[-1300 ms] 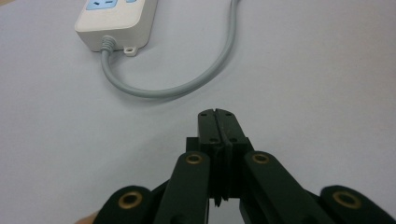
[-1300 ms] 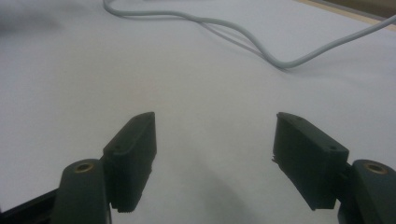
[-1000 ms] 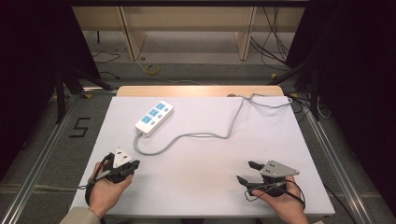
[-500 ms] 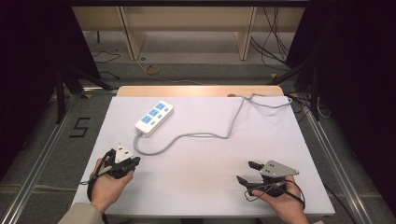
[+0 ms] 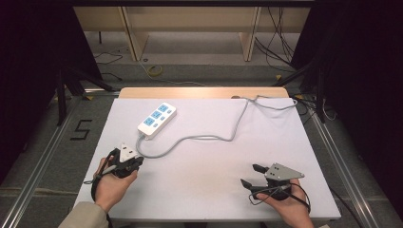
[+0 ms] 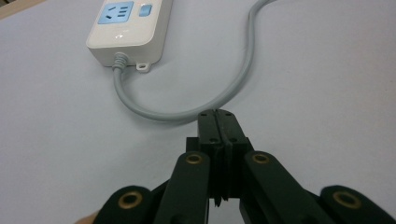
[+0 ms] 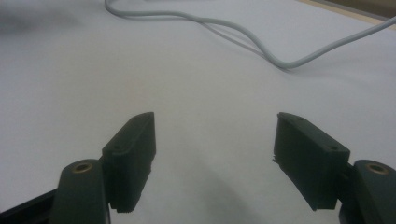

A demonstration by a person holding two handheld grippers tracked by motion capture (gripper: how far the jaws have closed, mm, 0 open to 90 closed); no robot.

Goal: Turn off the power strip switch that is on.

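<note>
A white power strip (image 5: 157,119) with blue sockets lies at the back left of the white table (image 5: 209,156). Its grey cable (image 5: 199,138) loops forward and runs off to the back right. My left gripper (image 5: 136,161) is shut with nothing between its jaws, low over the table's front left. In the left gripper view its tips (image 6: 218,117) sit just short of the cable's bend (image 6: 187,112), with the strip (image 6: 128,25) ahead. My right gripper (image 5: 251,175) rests at the front right, open and empty. Past its tips (image 7: 215,140) runs the cable (image 7: 261,49).
A wooden strip (image 5: 199,92) edges the table's back. Beyond it are wooden shelf legs (image 5: 132,33) and loose cables on the floor. A floor mark "5" (image 5: 81,129) lies left, and metal rails (image 5: 40,175) flank the table.
My left gripper has crept a little farther from the front edge, toward the cable's bend. The right gripper has kept still.
</note>
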